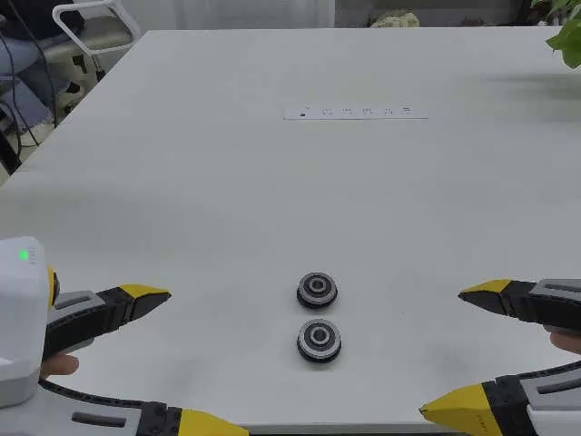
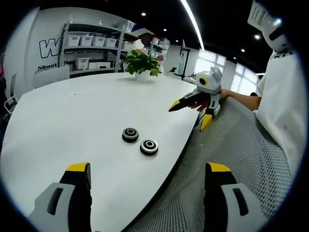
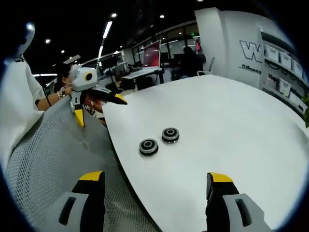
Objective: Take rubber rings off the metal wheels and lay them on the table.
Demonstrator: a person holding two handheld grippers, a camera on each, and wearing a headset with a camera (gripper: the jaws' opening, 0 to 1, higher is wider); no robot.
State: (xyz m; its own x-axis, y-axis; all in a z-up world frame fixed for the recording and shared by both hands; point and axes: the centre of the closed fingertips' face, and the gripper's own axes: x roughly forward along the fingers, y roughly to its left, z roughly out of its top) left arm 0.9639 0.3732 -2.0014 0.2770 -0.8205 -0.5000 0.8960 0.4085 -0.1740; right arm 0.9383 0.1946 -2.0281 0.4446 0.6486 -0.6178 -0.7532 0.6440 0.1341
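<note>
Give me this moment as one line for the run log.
left gripper: open, empty | right gripper: open, empty | far wheel, near wheel: on table between grippers, rubber rings on

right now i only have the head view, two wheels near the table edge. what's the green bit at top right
Observer: The left gripper view shows it whole. It is a potted plant in a white pot, standing on the table.
Operator: ok, and is the right gripper carrying anything, i only see its tips
Observer: No. The right gripper view shows the right gripper with its jaws wide apart and nothing between them.
</note>
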